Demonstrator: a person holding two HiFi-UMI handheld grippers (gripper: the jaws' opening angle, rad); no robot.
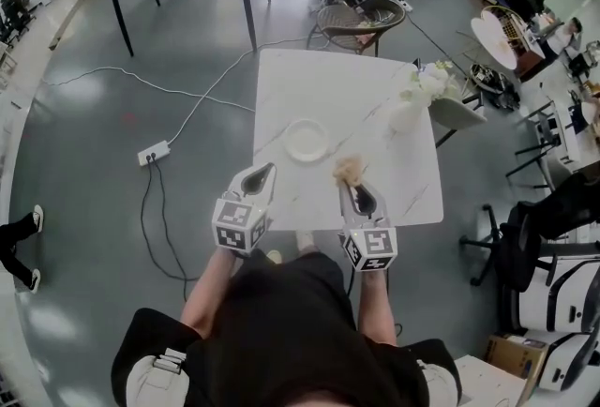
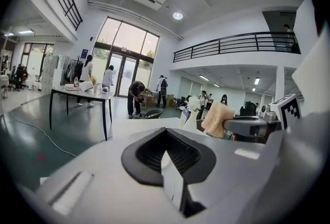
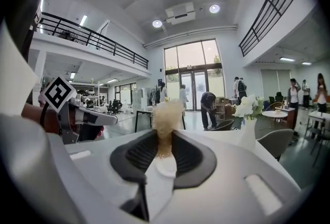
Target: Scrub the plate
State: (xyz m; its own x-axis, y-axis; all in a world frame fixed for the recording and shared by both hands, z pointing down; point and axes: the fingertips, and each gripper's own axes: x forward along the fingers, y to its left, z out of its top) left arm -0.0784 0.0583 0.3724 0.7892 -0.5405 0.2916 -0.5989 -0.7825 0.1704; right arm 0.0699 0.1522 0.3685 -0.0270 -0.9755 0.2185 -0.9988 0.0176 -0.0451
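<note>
A round white plate (image 1: 306, 141) lies on the white table (image 1: 309, 77), just beyond both grippers. My left gripper (image 1: 262, 173) hovers over the table's near edge, left of the plate, shut with nothing between its jaws (image 2: 166, 152). My right gripper (image 1: 353, 186) is shut on a tan scrub sponge (image 1: 349, 171), which sticks up out of the jaws (image 3: 164, 149) and sits to the plate's near right. The sponge (image 3: 166, 114) is lifted off the table in the right gripper view. The sponge (image 2: 217, 119) also shows in the left gripper view.
A white vase with white flowers (image 1: 415, 100) stands near the table's right edge. A wicker chair (image 1: 359, 21) sits behind the table. A power strip with cables (image 1: 154, 153) lies on the floor to the left. People stand at the far tables.
</note>
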